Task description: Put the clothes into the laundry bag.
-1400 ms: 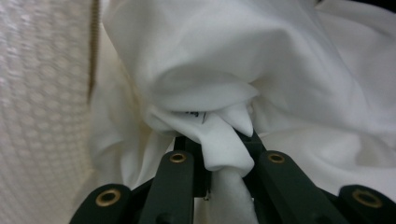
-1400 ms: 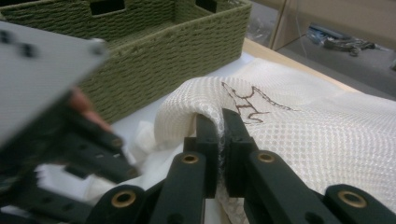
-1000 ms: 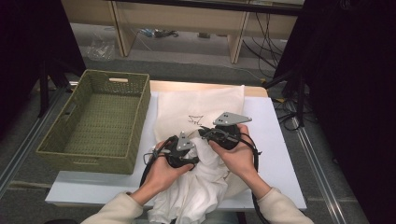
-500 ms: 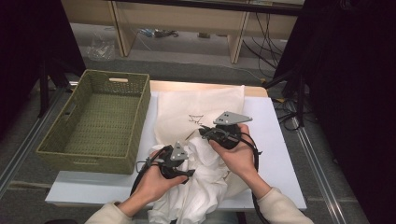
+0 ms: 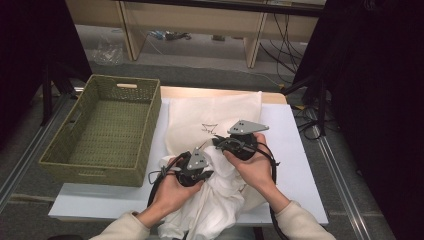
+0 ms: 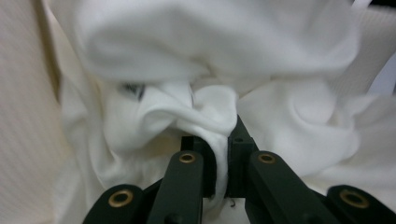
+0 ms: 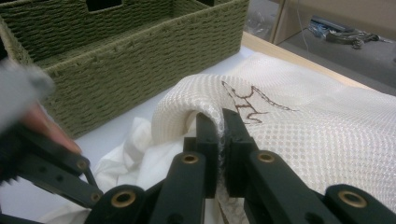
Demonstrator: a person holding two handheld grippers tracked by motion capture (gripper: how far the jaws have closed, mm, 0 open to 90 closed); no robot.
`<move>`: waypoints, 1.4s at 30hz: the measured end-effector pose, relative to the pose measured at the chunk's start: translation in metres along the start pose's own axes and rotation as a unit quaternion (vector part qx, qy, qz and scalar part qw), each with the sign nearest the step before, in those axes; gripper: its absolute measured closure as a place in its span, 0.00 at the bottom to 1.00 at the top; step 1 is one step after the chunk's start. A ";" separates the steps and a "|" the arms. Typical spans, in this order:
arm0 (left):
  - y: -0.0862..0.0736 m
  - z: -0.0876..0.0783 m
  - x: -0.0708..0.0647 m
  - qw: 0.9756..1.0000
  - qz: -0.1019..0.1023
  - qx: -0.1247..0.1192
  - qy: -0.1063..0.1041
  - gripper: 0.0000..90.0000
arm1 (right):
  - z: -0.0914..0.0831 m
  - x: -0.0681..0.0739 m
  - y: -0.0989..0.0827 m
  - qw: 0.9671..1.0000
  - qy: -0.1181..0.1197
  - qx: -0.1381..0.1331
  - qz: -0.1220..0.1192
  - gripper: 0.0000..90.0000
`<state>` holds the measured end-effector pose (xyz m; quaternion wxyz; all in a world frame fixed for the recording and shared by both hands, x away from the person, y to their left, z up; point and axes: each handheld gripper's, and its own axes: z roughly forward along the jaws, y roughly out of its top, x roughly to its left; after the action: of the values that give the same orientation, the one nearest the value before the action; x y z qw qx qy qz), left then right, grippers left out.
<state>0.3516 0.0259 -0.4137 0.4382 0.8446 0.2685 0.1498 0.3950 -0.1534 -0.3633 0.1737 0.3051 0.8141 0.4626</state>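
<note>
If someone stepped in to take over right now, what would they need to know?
Left claw: its jaws have just been closing, now pinched on a fold of the white cloth.
Right claw: shut on the edge of the mesh bag, holding it lifted.
Bag lies flat on the table, beside the green woven basket; the cloth is bunched at the bag's near end.
Done: both pieces gripped.
Left, probably: work the cloth into the bag; most is outside.

**Left claw closes on the white cloth**

The left claw (image 5: 206,167) has just been closing, and its jaws now pinch a fold of the white cloth (image 6: 205,107). Since half a second ago it sits slightly farther and rightward, nearer the right claw (image 5: 220,142).
</note>
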 end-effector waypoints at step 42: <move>-0.034 0.009 0.006 0.997 -0.004 0.075 -0.014 0.73 | -0.002 -0.002 -0.001 1.000 -0.004 0.006 0.019 0.98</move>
<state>0.3505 0.0394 -0.4466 0.3776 0.8763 0.2760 0.1154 0.3951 -0.1561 -0.3632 0.1664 0.3235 0.8100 0.4599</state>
